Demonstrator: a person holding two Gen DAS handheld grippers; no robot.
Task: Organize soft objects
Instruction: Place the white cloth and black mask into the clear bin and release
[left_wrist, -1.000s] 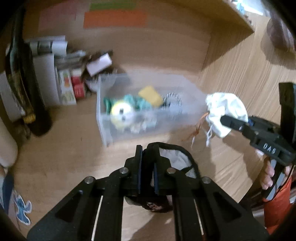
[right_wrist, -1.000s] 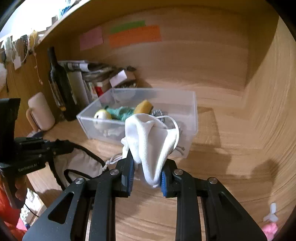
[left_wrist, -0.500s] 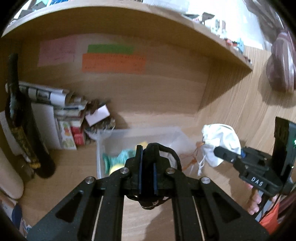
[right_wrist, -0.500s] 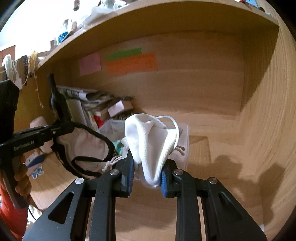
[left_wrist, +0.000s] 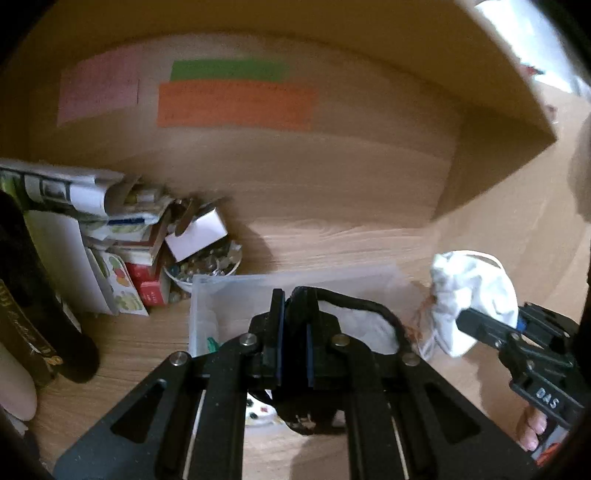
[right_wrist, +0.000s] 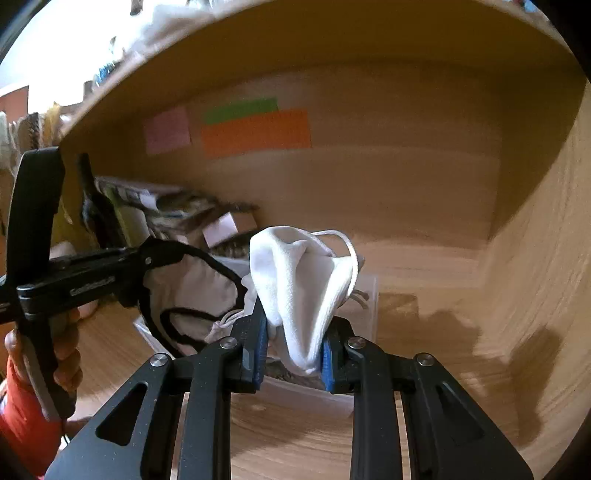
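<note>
Two grippers, each clamped on one cloth item: left gripper (left_wrist: 292, 332) pinches a black-trimmed pouch (left_wrist: 354, 325); right gripper (right_wrist: 291, 345) a white pouch (right_wrist: 299, 280), above one clear bin (left_wrist: 207, 295).

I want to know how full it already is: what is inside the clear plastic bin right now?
Little shows. Inside the clear bin, only a green scrap at its left end. The left claw and its black-trimmed pouch cover the rest.

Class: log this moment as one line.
left gripper: shut on black-trimmed mask | right gripper: shut on white mask | both above clear bin
</note>
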